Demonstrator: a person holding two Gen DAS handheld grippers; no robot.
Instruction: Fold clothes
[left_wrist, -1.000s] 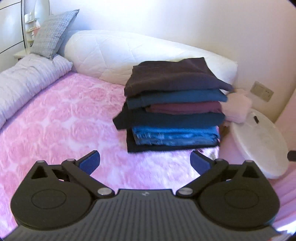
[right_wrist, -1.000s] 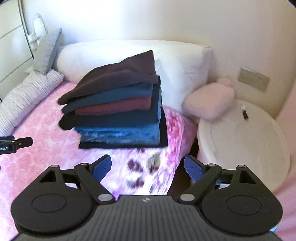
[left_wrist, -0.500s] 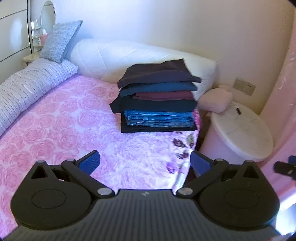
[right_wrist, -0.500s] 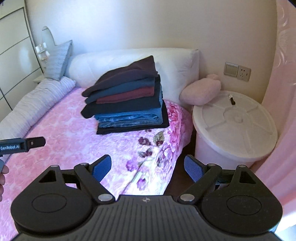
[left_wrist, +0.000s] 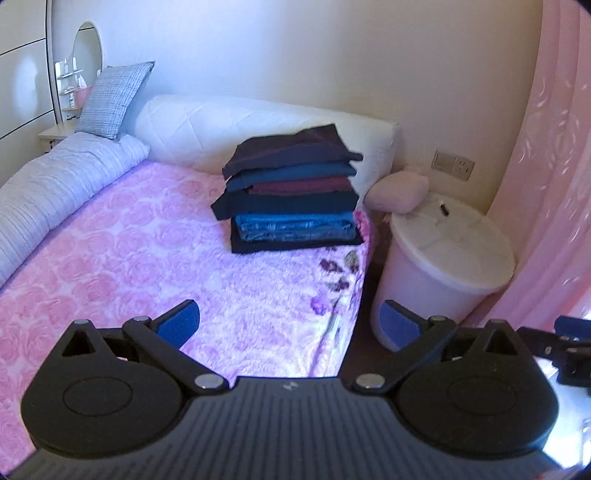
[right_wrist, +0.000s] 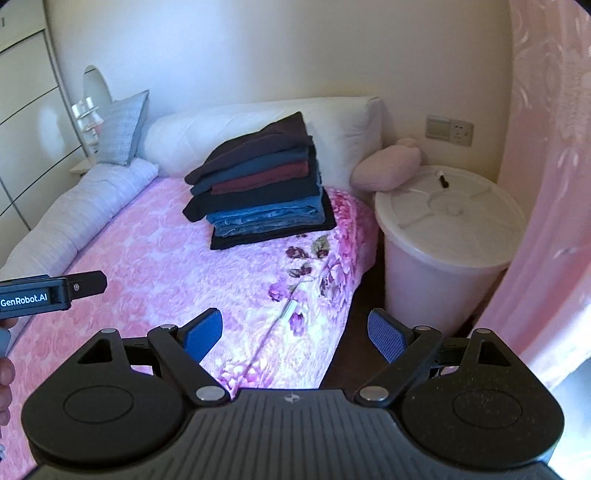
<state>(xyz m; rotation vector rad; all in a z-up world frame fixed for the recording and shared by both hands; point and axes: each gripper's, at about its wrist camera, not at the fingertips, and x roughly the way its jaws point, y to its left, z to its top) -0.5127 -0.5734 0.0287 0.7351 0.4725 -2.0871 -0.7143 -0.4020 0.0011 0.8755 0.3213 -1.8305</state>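
Note:
A stack of folded clothes (left_wrist: 293, 192), dark navy, teal, maroon, blue denim and black, sits on the pink rose bedspread (left_wrist: 129, 258) near the bed's far right corner. It also shows in the right wrist view (right_wrist: 258, 188). My left gripper (left_wrist: 290, 323) is open and empty, well back from the stack over the bed's near edge. My right gripper (right_wrist: 295, 332) is open and empty, also far from the stack. The left gripper's body (right_wrist: 51, 295) shows at the left of the right wrist view.
A white quilted bolster (left_wrist: 236, 122) lies behind the stack. A grey striped duvet roll (left_wrist: 55, 184) runs along the left. A white lidded bin (left_wrist: 447, 258) and a pink cushion (left_wrist: 400, 188) stand right of the bed, beside a pink curtain (left_wrist: 546, 166).
Both grippers have pulled back and away from the stack, which now looks smaller and farther. More of the bed, bin and curtain is in view. The jaws stay open.

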